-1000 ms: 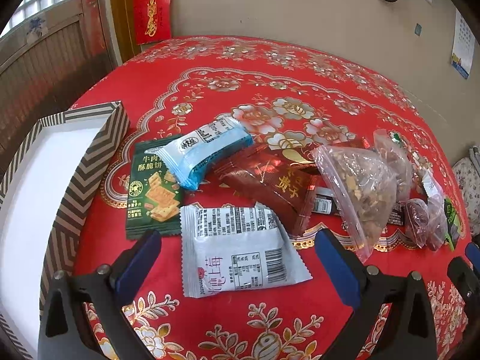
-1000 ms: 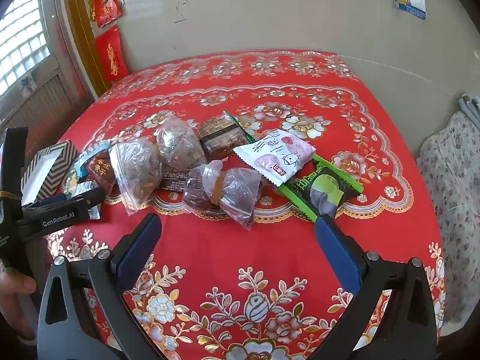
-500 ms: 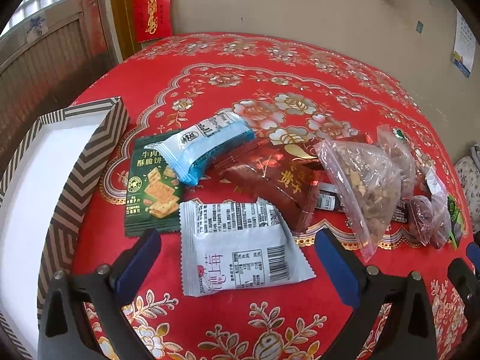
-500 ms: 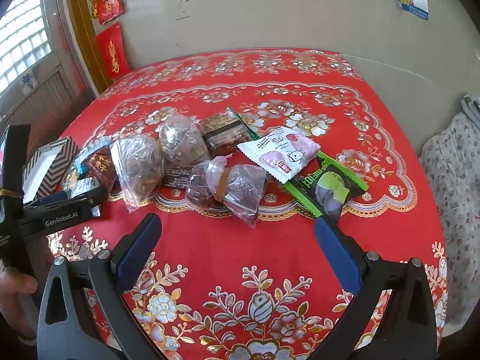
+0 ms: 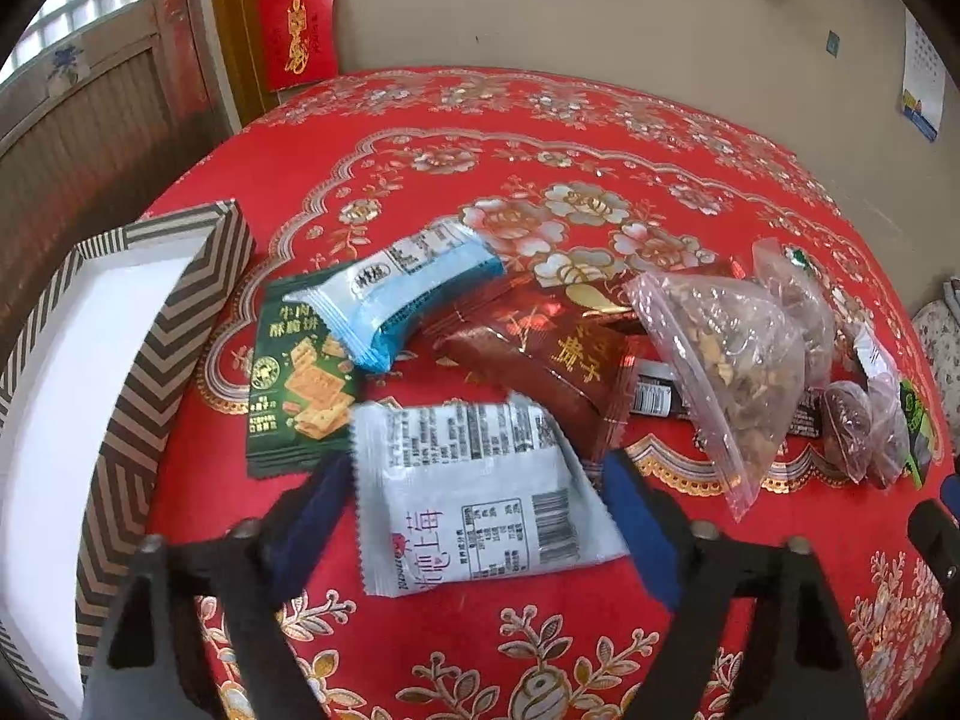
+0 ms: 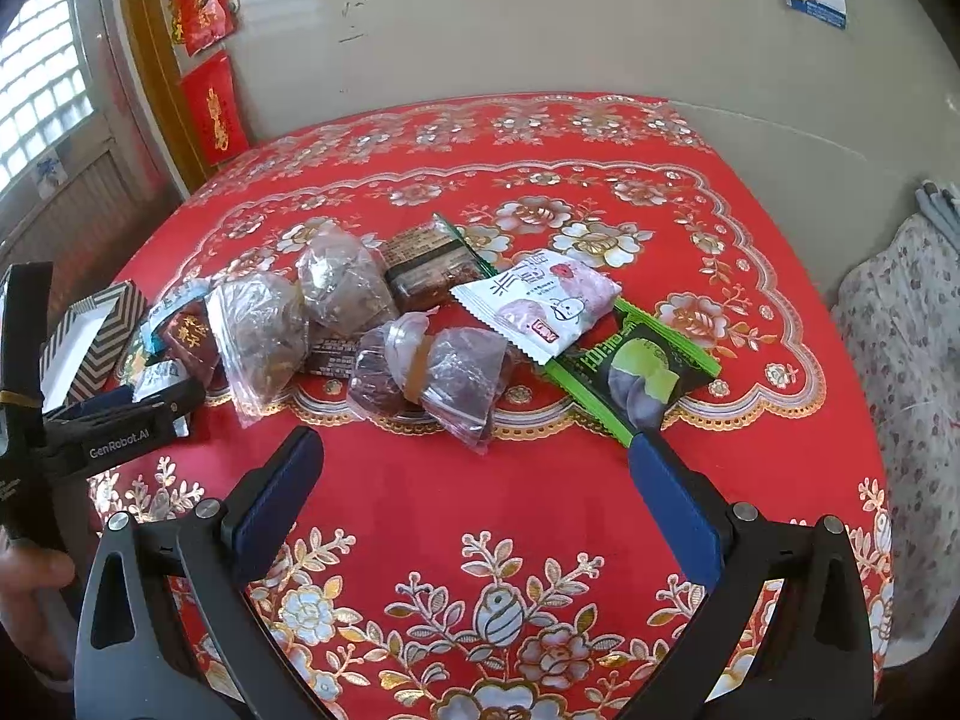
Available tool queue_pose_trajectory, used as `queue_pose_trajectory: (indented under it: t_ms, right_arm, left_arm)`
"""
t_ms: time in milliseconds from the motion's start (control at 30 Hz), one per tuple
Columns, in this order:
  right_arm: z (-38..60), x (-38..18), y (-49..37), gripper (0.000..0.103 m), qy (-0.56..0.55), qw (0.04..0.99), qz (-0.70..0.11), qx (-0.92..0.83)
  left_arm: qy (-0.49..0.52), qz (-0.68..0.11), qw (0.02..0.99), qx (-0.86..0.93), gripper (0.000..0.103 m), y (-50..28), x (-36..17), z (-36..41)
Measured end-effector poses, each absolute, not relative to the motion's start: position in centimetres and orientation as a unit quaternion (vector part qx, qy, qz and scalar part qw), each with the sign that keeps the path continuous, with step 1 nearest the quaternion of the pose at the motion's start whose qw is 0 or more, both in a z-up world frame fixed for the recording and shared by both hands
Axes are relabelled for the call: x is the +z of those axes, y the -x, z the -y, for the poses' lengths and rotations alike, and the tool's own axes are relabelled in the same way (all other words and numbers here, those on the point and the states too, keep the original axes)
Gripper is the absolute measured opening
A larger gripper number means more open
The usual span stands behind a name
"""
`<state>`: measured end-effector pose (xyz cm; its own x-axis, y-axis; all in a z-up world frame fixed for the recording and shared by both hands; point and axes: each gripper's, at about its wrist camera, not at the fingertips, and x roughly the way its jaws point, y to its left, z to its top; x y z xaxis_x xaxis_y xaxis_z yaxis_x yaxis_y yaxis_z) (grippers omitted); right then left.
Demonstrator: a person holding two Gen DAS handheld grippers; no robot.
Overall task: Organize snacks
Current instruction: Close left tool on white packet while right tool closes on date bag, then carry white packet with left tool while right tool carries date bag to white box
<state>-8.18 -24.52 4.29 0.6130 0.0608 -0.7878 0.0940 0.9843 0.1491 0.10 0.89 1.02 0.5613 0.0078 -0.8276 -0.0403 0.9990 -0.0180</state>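
Observation:
Snack packets lie in a row across the red flowered tablecloth (image 5: 480, 138). My left gripper (image 5: 474, 468) points down at a white packet with a barcode (image 5: 474, 516). Its jaws are closing, with the packet between them. The blue pads (image 5: 318, 504) stand at the packet's two side edges, and I cannot tell whether they touch it. From the right wrist view the left gripper (image 6: 174, 402) shows at the far left, a hand below it. My right gripper (image 6: 474, 441) is open over bare cloth, just short of clear bags of dark red fruit (image 6: 432, 378).
A chevron-striped box (image 5: 150, 348) with a white inside stands at the table's left edge. Beyond the white packet lie a green cracker packet (image 5: 300, 384), a blue-and-white packet (image 5: 408, 294), a dark red packet (image 5: 540, 354) and a clear bag of nuts (image 5: 732, 360). Further right lie a white-and-pink packet (image 6: 540, 306) and a green-and-black packet (image 6: 642, 366).
The left gripper's jaws have come in from wide open to the sides of the white packet. The packet lies where it was. The right gripper is unchanged.

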Motion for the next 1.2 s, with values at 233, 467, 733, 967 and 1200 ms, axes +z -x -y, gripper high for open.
queue_pose_trajectory:
  t_ms: [233, 467, 733, 967, 1200]
  right_arm:
    - [24.6, 4.1, 7.6, 0.103, -0.085, 0.894, -0.440, 0.002]
    - [25.0, 3.3, 5.3, 0.103, -0.128, 0.888, -0.441, -0.029]
    - [23.2, 2.0, 2.7, 0.103, -0.126, 0.874, -0.465, -0.055]
    - [22.3, 1.5, 2.6, 0.074, -0.097, 0.883, -0.459, -0.024]
    - [22.3, 2.3, 4.9, 0.073, -0.084, 0.888, -0.452, 0.003]
  left_arm:
    - [0.008, -0.457, 0.889, 0.009, 0.061, 0.5, 1.3, -1.0]
    - [0.011, -0.459, 0.889, 0.004, 0.060, 0.8, 1.4, -1.4]
    - [0.010, -0.458, 0.889, -0.006, 0.060, 0.9, 1.3, -1.5]
    - [0.014, -0.457, 0.889, -0.020, 0.057, 1.3, 1.3, -2.2]
    - [0.017, -0.458, 0.889, -0.019, 0.056, 2.7, 1.6, -3.9]
